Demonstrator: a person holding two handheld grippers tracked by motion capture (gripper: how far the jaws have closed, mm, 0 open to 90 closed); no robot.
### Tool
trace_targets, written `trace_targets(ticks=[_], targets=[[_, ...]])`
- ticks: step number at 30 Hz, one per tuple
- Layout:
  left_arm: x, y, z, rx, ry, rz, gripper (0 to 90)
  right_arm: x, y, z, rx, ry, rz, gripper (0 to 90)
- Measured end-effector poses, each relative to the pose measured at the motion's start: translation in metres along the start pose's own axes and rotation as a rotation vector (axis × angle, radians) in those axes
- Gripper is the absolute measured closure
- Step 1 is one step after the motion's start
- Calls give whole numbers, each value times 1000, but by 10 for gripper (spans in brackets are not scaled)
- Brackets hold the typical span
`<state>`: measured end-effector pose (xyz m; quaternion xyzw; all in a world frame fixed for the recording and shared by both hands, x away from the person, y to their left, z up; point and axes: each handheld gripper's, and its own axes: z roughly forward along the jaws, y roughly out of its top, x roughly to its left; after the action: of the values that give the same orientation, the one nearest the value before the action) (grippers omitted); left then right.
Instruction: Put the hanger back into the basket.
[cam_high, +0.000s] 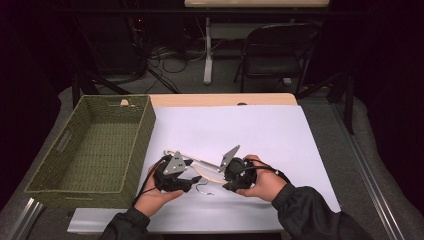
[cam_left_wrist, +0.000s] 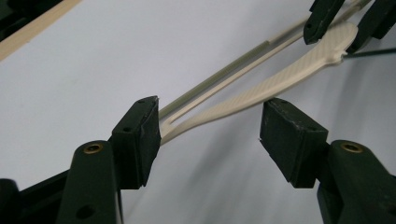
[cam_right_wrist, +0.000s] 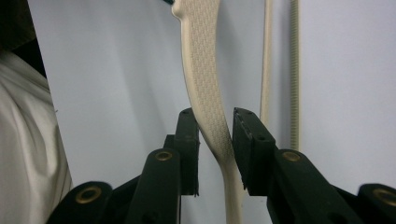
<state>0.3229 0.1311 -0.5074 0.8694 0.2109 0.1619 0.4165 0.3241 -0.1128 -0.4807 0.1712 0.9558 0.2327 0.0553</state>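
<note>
A cream plastic clothes hanger (cam_high: 207, 167) lies low over the white sheet (cam_high: 240, 130), held between both hands, and its wire hook (cam_high: 202, 189) points toward the person. My left gripper (cam_high: 192, 183) stands open at the hanger's left end. In the left gripper view its jaws (cam_left_wrist: 210, 135) are wide apart; the hanger's tip (cam_left_wrist: 187, 123) rests by the left pad and the right pad is clear of it. My right gripper (cam_high: 226, 186) is shut on the hanger's textured arm (cam_right_wrist: 203, 70), and both pads of the right gripper (cam_right_wrist: 215, 140) press against it. The right gripper (cam_left_wrist: 341, 23) also shows far off in the left gripper view, on the hanger.
A green woven basket (cam_high: 95, 150) stands at the left, close to the left hand. The wooden table edge (cam_high: 225, 99) runs behind the sheet. A folding chair (cam_high: 275, 50) and cables sit beyond the table. Pale fabric (cam_right_wrist: 23, 154) hangs at the left of the right gripper view.
</note>
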Motion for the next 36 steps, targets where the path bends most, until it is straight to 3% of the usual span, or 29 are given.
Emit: trace_targets(ticks=[12,23,28,30,36], targets=[[9,0,-29,-3,45,11,380,-21,-3,-20,-56,-58,33,791],[14,5,-30,-2,38,9,380,-41,-4,-31,-78,-122,49,865],[13,11,-32,4,26,17,380,-48,-6,-32,-90,-113,65,868],[13,14,-34,2,19,19,381,-48,-7,-33,-91,-89,63,869],[13,27,-46,34,3,41,379,-38,-6,-38,-113,-23,6,870]])
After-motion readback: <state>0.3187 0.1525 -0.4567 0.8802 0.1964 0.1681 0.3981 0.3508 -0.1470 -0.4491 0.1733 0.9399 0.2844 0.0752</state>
